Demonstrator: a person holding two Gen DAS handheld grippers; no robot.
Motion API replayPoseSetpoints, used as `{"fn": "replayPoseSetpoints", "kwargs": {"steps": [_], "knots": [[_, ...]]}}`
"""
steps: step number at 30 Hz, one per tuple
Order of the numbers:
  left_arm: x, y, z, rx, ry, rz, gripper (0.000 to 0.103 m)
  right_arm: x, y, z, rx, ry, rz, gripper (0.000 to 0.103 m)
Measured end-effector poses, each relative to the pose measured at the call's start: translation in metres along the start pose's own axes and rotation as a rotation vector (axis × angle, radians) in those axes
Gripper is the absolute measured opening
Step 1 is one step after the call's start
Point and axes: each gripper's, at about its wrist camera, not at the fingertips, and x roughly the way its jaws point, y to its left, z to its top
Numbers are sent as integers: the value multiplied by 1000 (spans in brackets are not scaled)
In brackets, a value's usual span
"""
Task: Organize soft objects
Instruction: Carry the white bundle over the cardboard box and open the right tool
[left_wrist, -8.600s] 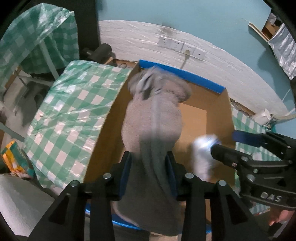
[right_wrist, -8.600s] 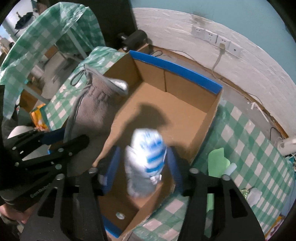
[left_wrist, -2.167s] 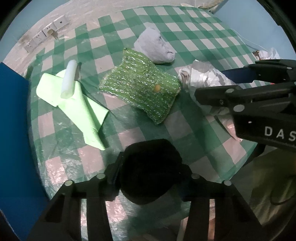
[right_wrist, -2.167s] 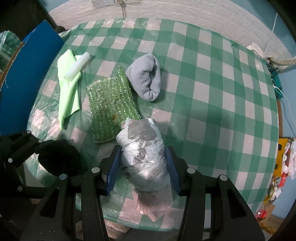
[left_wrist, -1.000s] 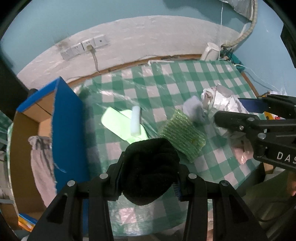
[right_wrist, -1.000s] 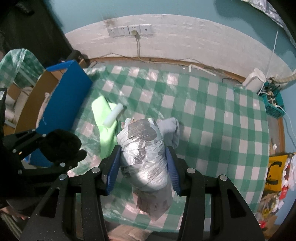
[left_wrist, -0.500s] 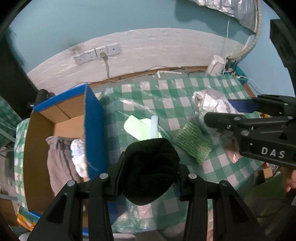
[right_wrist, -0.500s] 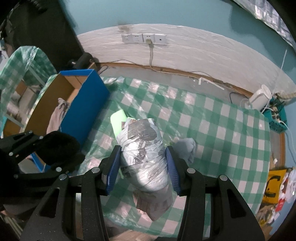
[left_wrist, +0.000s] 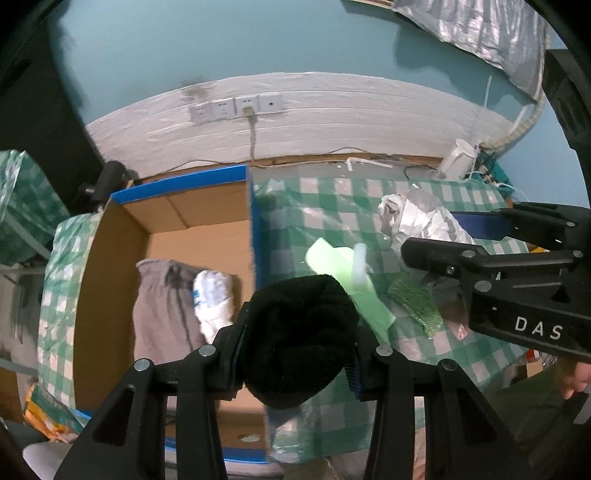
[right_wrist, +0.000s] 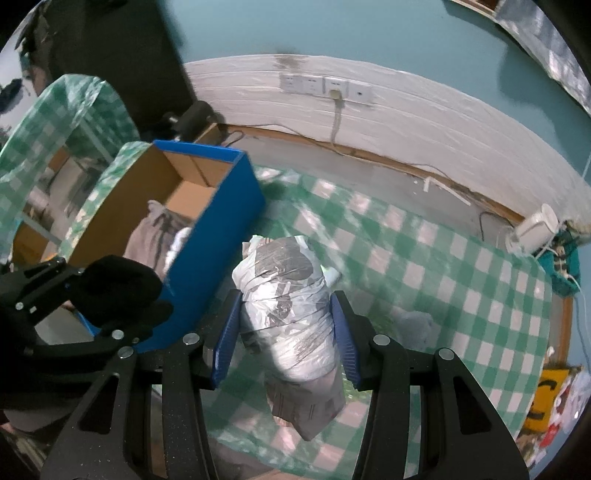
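Black knit bundle sits clamped in the left claw above the cardboard box's blue wall; loosed early, it may snag that edge. Right wrist: right claw clamped on a plastic-wrapped bundle over the checked surface's box-side edge, teal wall behind.

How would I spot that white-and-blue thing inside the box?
Find the blue-edged cardboard box left of the checked table. Inside lie two items: gray sweatpants and, against their right side, a white bundle with blue stripes, the only bright thing there.
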Motion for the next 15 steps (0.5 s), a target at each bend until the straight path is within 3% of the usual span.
{"fn": "replayPoseSetpoints", "kwargs": {"steps": [15], "knots": [[-3,78,-14,-127,-14,91,44,22,83,40,-120,12,64,48]]}}
